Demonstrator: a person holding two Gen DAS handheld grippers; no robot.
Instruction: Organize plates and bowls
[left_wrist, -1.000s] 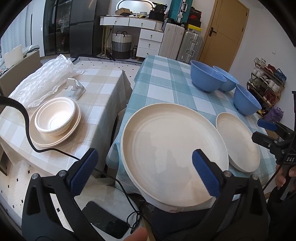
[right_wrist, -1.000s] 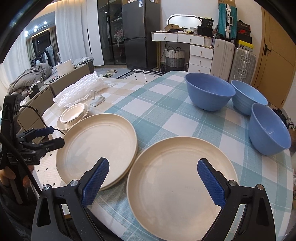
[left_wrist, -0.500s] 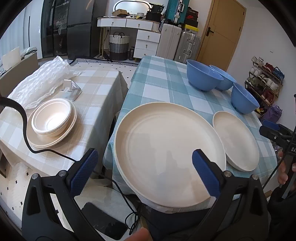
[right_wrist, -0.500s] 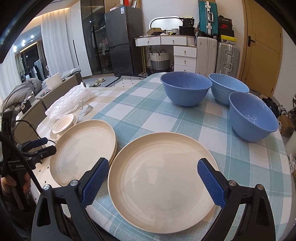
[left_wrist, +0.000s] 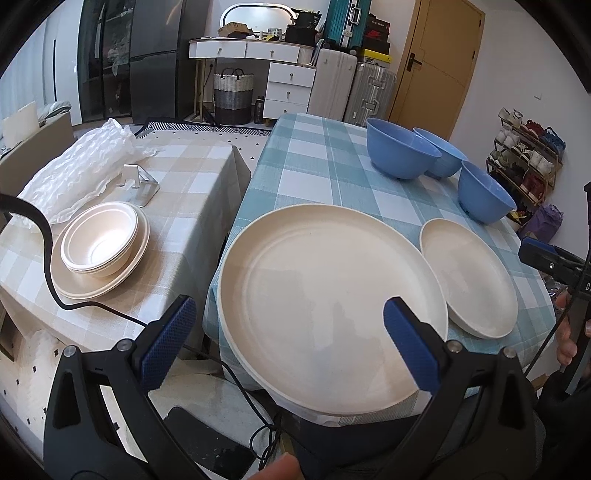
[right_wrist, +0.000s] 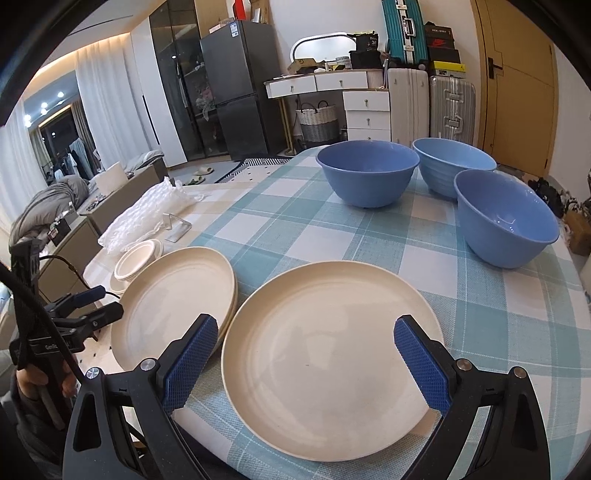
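On the teal checked surface (right_wrist: 332, 229), a stack of large cream plates (left_wrist: 332, 306) lies at the near-left edge beside a single cream plate (right_wrist: 332, 362), with three blue bowls (right_wrist: 367, 171) farther back. The left tongs (left_wrist: 288, 339) and right tongs (right_wrist: 306, 360) both gape wide, each hovering empty before a plate.

On the worktop (right_wrist: 332, 236) two plates lie side by side at the near edge, the left plate stack (right_wrist: 173, 299) touching the right plate (right_wrist: 328, 369). Three bowls (right_wrist: 369, 171) stand behind them, close together. On the lower table (left_wrist: 177, 206) to the left, nested bowls (left_wrist: 99, 240) sit in a plate, bubble wrap (left_wrist: 77, 170) behind.
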